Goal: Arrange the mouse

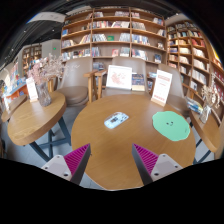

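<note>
A small white and blue mouse [116, 120] lies on a round wooden table [100, 145], left of a round green mouse mat [171, 125]. My gripper [111, 160] is above the table's near part, well short of the mouse. Its two fingers with magenta pads [73, 158] stand wide apart and open, with nothing between them but bare tabletop.
Two upright sign cards [119, 77] [161, 87] stand at the table's far edge. A second round table [30, 115] with a vase of flowers [44, 75] stands to the left. Chairs and bookshelves [110, 35] lie beyond.
</note>
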A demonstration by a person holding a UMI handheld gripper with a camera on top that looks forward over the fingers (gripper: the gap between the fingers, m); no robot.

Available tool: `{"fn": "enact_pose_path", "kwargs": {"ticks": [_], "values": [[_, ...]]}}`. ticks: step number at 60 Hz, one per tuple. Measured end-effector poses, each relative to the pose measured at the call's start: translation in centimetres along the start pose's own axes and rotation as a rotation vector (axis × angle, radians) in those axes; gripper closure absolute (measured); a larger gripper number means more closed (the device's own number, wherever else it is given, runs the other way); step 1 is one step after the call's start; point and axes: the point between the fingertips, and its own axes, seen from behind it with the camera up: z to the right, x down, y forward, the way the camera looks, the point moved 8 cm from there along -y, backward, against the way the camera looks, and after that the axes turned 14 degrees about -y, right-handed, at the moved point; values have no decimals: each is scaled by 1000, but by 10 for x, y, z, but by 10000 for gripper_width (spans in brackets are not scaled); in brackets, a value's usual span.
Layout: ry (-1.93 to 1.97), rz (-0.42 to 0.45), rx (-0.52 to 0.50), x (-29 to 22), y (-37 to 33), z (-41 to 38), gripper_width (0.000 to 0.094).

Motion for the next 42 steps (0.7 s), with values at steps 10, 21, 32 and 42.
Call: {"fn": "enact_pose_path", "kwargs": {"ticks": [10,21,32,42], "values": [[27,-23,-5,-6,36,-18,84],[50,-58,7,-12,78,-21,85],[84,-85,21,-22,117,-17,83],[92,-83,45,-37,141,-8,81]]}}
